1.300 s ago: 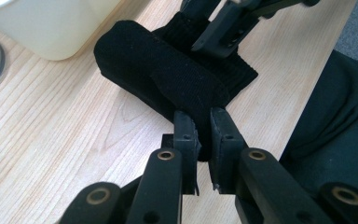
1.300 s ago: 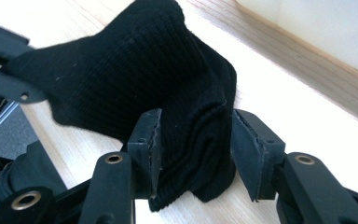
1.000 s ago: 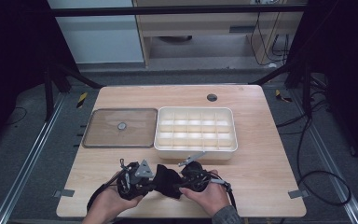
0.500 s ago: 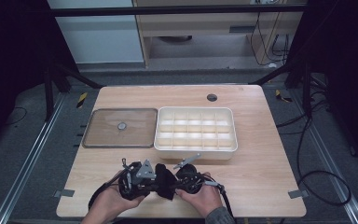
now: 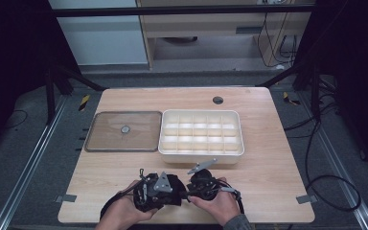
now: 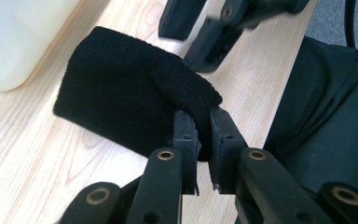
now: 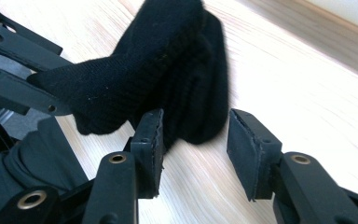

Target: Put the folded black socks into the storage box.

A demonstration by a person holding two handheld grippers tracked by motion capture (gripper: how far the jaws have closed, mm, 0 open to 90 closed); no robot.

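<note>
Left gripper point(image 6: 204, 135) pinched the black cloth point(image 6: 121, 102) on the desk point(image 6: 37, 154); right gripper point(image 7: 193, 140) fingers had just spread around it, not pressing. Folding appeared unfinished.

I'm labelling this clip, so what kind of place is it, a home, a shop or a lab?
Probably a lab or recording workshop: a bare wooden table stands inside a dark metal frame, loose cables trail over the grey floor, and a plain cabinet sits behind.

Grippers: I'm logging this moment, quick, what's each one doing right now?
Left gripper: shut on the black cloth.
Right gripper: open, jaws just opening, one pad against the cloth, no grip.
</note>
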